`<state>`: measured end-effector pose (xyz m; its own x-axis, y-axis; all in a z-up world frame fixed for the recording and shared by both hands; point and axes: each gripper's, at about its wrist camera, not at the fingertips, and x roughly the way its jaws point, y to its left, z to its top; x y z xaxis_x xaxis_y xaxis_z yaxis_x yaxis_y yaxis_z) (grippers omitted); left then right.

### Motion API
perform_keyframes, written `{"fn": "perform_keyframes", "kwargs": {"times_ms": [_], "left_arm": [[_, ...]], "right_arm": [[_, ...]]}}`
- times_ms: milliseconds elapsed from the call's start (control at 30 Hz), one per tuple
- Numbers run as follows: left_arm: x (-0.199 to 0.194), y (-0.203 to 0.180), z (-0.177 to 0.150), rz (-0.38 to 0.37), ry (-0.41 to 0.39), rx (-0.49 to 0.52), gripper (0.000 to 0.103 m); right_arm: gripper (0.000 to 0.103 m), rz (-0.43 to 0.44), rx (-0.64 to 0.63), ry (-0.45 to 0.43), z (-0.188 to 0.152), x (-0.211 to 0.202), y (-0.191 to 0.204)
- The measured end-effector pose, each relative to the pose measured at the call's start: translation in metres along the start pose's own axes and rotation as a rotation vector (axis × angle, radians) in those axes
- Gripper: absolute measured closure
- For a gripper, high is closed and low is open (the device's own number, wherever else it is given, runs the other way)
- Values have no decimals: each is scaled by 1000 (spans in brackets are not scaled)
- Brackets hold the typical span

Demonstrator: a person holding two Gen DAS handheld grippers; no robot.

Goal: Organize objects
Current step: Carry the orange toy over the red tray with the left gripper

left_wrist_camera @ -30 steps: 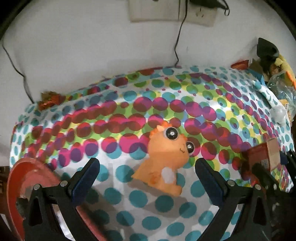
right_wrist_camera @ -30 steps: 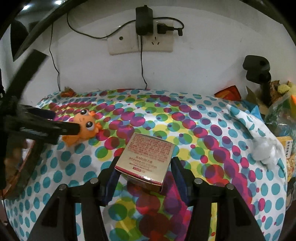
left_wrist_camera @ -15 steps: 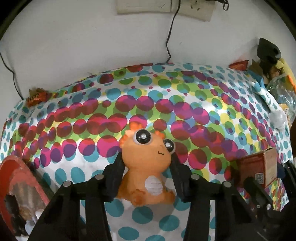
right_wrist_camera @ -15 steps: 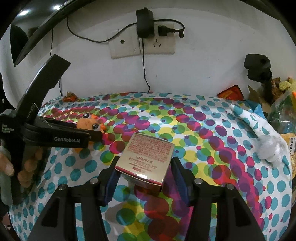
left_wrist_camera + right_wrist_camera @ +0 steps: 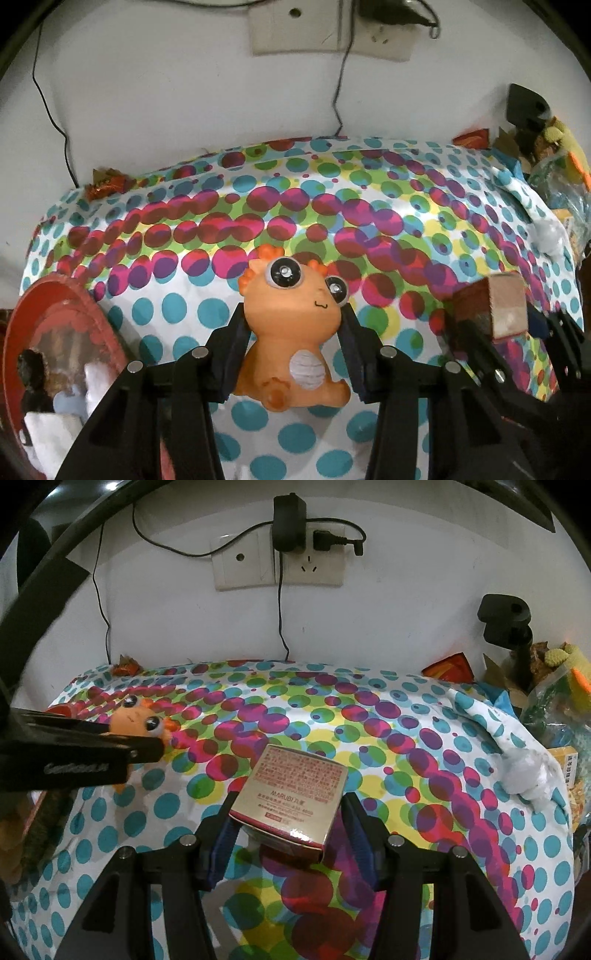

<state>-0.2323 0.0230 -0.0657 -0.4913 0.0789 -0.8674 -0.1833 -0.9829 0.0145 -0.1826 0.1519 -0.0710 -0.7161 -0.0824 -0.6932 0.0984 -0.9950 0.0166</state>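
Fingers of the left gripper [image 5: 293,354] pinch the orange rubber dinosaur toy [image 5: 293,332] above the dotted counter [image 5: 369,221]; its rounded body could squirt free. Right gripper [image 5: 288,834] clamps the gold cardboard box [image 5: 291,797], whose tilt risks slipping.

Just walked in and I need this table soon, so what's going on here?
A person is tidying things on the polka-dot tablecloth with a hand-held gripper in each hand. The left hand-held gripper is closed on an orange toy dinosaur, which looks raised off the cloth. The right hand-held gripper is clamped on a small gold and red box, also held above the table. A red container sits at the left edge; nothing has been set down yet.
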Motion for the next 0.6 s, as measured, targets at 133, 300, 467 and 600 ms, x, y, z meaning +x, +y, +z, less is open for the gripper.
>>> {"fn": "perform_keyframes", "kwargs": {"times_ms": [133,300,467,600], "left_arm": [[-13,-3,-10,-6,-14,-17,59],[-31,-6,-22,11,-40,-14,59],[-47,-2,-35,34,-48,-19,59],[-62,4,-44,44,-61,-17,59]], "right_arm": [[47,-24,-8,0,0,0,2],[47,-41,-7,-14,-1,-3,1],[47,-56,19,-18,1,-4,-3],[47,-62,34,-5,1,-1,-6]]}}
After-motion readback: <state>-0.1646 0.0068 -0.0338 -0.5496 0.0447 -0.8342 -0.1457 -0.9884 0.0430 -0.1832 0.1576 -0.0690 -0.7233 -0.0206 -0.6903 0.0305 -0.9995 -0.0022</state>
